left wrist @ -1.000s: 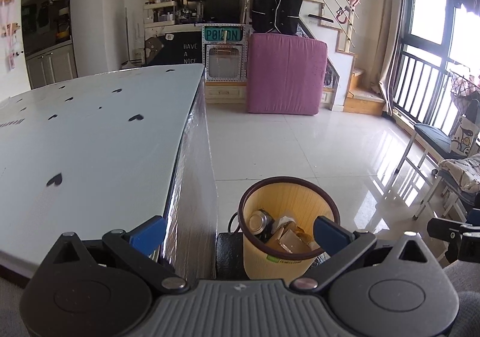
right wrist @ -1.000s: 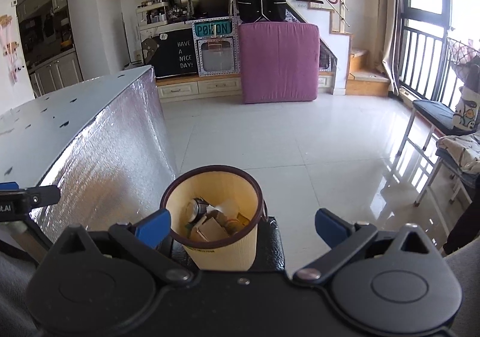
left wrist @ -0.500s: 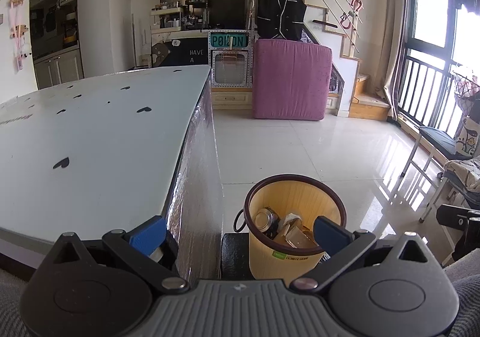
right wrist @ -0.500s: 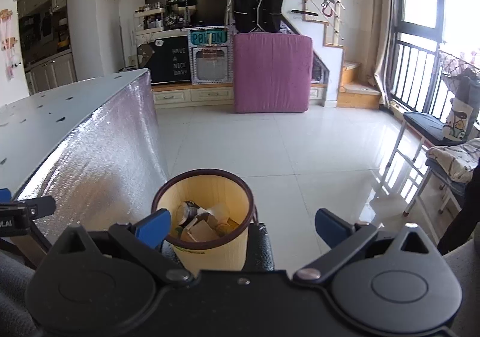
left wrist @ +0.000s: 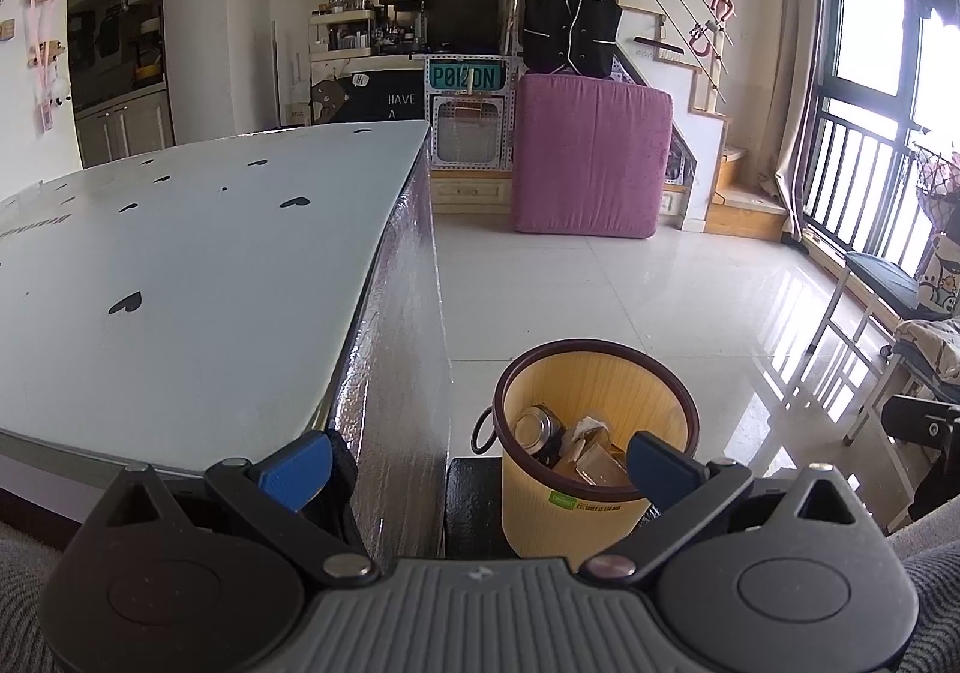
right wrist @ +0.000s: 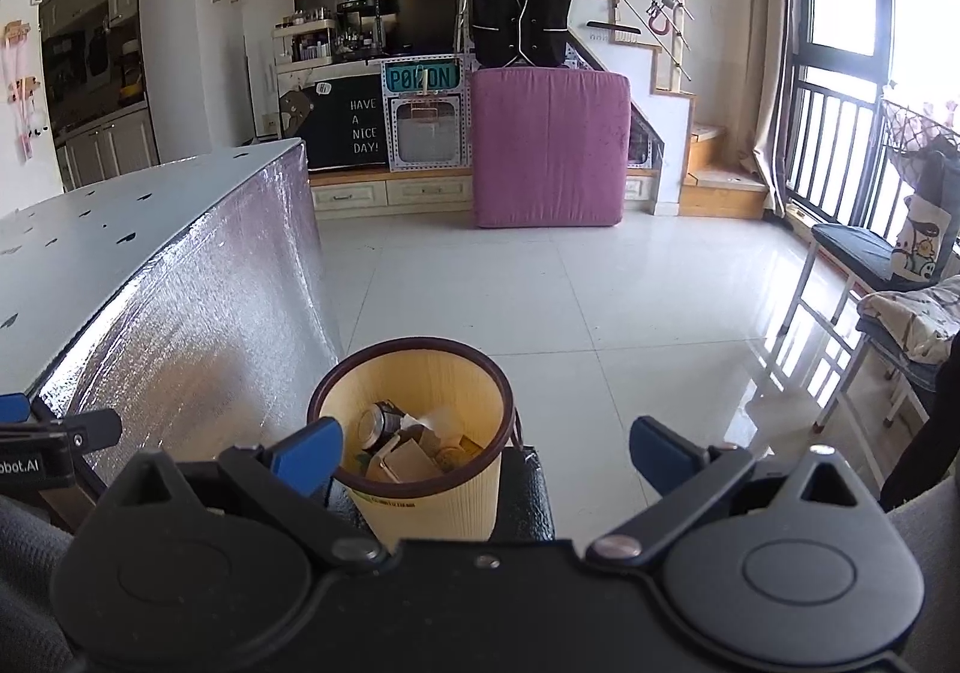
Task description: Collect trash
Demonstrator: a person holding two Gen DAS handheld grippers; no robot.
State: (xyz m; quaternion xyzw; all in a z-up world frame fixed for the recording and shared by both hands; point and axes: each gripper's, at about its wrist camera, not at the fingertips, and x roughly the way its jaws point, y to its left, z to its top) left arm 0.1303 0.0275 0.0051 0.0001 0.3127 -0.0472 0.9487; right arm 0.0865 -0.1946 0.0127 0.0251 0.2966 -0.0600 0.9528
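Hovering empty, wide-open: left gripper [left wrist: 477, 460], right gripper [right wrist: 483, 448]; bin [right wrist: 414, 493] just ahead.

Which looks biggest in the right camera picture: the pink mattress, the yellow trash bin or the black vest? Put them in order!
1. Pink mattress, biggest in the picture.
2. Yellow trash bin, though it sits much nearer the camera, so it looks bigger than it is.
3. Black vest, smallest.
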